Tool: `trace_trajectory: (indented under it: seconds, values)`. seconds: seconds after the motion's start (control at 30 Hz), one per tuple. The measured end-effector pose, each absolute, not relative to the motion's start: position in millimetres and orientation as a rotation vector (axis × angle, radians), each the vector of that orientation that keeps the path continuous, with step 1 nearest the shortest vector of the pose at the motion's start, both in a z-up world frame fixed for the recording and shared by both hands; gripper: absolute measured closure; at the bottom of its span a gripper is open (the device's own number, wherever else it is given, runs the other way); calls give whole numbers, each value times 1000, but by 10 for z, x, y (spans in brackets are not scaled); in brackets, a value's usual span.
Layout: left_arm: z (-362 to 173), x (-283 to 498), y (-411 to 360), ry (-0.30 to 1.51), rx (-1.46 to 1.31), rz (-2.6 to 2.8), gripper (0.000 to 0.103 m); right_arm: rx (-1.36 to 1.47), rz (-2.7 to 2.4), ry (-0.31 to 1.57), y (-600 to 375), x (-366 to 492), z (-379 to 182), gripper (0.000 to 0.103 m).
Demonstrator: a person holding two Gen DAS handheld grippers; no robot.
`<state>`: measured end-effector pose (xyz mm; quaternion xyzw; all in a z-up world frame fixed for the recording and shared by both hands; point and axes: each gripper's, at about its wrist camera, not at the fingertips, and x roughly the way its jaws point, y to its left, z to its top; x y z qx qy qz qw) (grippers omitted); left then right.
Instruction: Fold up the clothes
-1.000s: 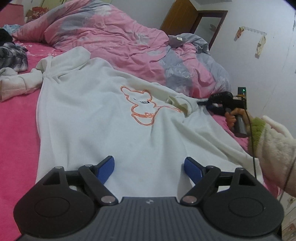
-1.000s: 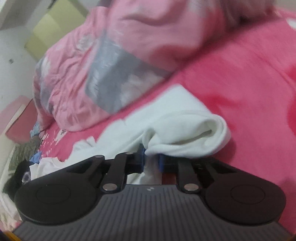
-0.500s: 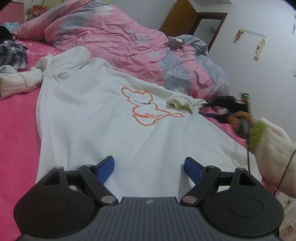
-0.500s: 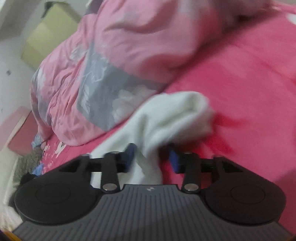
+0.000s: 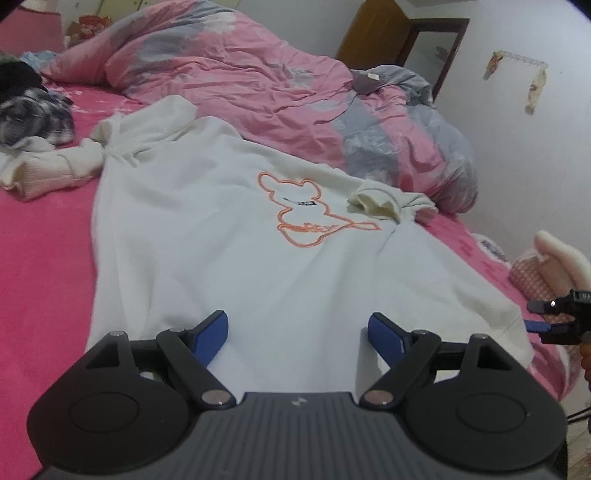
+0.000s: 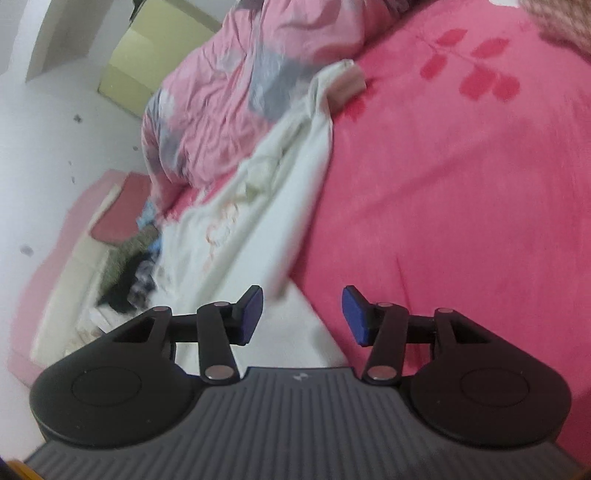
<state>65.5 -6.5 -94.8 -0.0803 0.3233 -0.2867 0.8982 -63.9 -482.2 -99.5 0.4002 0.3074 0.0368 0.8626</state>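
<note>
A soft white sweatshirt with an orange outlined figure is spread flat on the fuzzy pink bed. The left gripper is held low over its hem, jaws wide apart. The right gripper, jaws just opened and empty, has been drawn away from the released sleeve cuff.

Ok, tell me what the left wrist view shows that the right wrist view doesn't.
Only the left wrist view shows the orange bear outline clearly, the wooden door and the open left gripper. Only the right wrist view shows the leaf print on the sheet and a yellow-green cupboard. Both show the white sweatshirt, the pink duvet, the pink sheet and the open, empty right gripper.
</note>
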Motion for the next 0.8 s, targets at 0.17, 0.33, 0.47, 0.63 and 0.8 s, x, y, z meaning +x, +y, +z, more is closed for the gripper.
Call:
trace_trajectory:
  seconds: [0.17, 0.33, 0.47, 0.63, 0.8]
  values:
    - [-942, 437, -103, 655, -102, -537, 19, 701, 52, 654, -4581, -588, -1138, 89]
    - [-952, 388, -201, 648, -45, -497, 19, 627, 5, 530, -4484, -802, -1000, 101]
    - [-949, 392, -254, 656, -11, -487, 17, 589, -68, 361, -4313, -1387, -784, 102]
    - [-935, 394, -303, 668, 21, -481, 16, 521, -178, 376, -4107, -1609, -1043, 102]
    - [-890, 382, -261, 682, 0, -478, 17, 673, -198, 373, -4249, -1634, -1203, 100]
